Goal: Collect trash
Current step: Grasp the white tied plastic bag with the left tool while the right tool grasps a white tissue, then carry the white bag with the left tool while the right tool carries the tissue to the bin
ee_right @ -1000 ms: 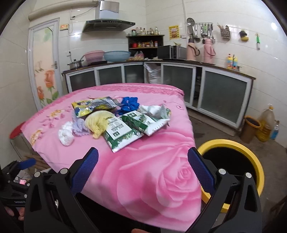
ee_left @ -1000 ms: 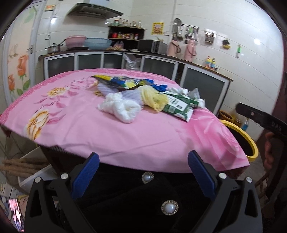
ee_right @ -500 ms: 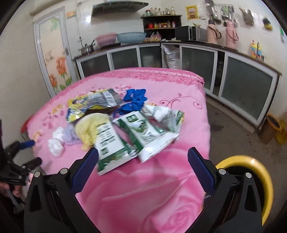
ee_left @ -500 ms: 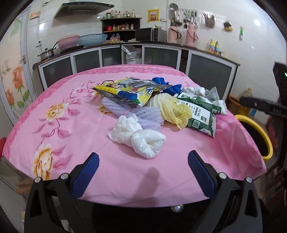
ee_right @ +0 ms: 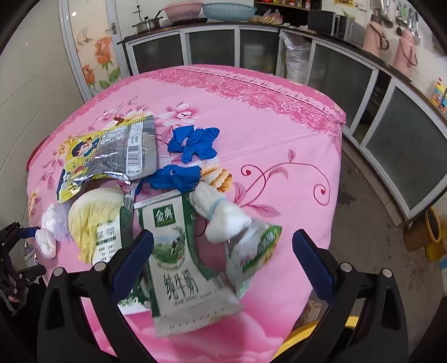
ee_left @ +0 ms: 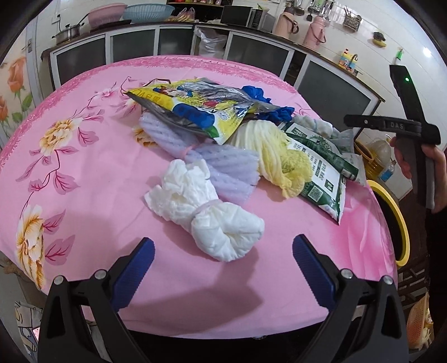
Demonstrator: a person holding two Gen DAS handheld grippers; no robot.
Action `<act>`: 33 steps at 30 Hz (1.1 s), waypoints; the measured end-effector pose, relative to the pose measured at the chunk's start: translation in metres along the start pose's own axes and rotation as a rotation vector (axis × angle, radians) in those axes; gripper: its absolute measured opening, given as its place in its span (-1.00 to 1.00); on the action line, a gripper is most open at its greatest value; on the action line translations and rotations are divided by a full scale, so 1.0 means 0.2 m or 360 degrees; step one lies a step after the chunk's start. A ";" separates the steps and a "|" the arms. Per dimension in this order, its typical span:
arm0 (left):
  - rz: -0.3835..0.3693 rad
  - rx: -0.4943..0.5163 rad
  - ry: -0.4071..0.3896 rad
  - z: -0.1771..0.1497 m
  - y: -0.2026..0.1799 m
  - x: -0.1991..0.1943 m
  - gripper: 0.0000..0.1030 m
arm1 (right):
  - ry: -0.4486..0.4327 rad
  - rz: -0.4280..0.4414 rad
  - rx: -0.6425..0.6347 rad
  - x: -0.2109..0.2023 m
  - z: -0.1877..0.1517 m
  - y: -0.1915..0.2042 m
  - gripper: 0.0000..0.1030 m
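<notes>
Our left gripper (ee_left: 223,252) has its jaws wide apart, with the white plastic bag bundle (ee_left: 206,215) dead ahead, long axis slanting away to the left. Our right gripper (ee_right: 223,245) is agape too, straddling the green milk pouch (ee_right: 178,262), lengthwise toward us. Everything sits on the pink floral counter (ee_left: 83,173); the yellow-rimmed bin (ee_left: 396,220) waits right, kitchen cabinets behind

Before me: pink floral tablecloth (ee_left: 83,173); behind, glass-door cabinets (ee_right: 212,47), two pink thermoses (ee_left: 300,28), steel pot (ee_right: 146,23).
</notes>
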State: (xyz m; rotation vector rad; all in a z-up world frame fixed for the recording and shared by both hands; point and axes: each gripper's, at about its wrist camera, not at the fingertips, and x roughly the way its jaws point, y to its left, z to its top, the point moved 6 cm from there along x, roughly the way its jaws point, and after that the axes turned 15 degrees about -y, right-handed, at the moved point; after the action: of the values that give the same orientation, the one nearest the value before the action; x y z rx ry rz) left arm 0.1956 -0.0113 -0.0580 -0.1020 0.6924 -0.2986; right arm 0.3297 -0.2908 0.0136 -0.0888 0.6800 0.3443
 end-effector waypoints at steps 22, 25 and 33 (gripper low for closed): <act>0.0021 -0.0075 0.0102 0.04 0.05 0.18 0.53 | 0.0458 0.0174 -0.0023 0.42 0.00 0.06 0.41; 0.0088 -0.0062 0.0092 0.03 0.06 0.20 0.33 | 0.0498 0.0152 -0.0027 0.46 -0.01 0.05 0.31; 0.0065 -0.0144 0.0039 0.07 0.09 0.19 -0.09 | 0.0463 0.0150 0.0062 0.45 0.04 0.02 -0.34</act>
State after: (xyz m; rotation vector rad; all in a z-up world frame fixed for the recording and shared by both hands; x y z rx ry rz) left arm 0.2355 -0.0054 -0.0742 -0.1703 0.7313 -0.2294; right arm 0.3979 -0.2594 -0.0354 -0.0706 0.9809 0.4131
